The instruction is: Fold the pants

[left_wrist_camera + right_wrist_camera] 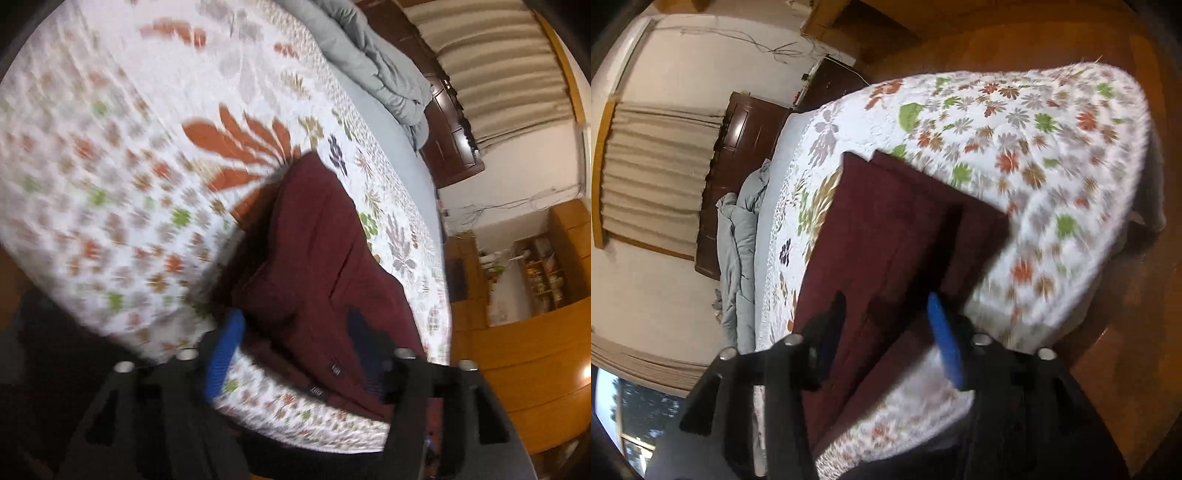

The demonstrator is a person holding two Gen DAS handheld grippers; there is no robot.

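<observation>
Dark maroon pants [317,258] lie folded on a white quilt with a flower print [110,147], near the edge of the bed. In the left wrist view my left gripper [295,350] is open, its blue pads spread to either side of the near end of the cloth. The cloth bulges and is rumpled there. In the right wrist view the pants [894,229] form a flat, long stack with square corners. My right gripper [890,332] hovers open over their near end, and its pads grip nothing. The quilt [1034,166] runs on past the stack.
A crumpled grey blanket [373,62] lies at the head of the bed by a dark wooden headboard [454,147]. Beige curtains [657,166] hang on the wall. Wooden floor [1126,332] runs along the bed edge, and wooden shelves [539,273] stand beyond.
</observation>
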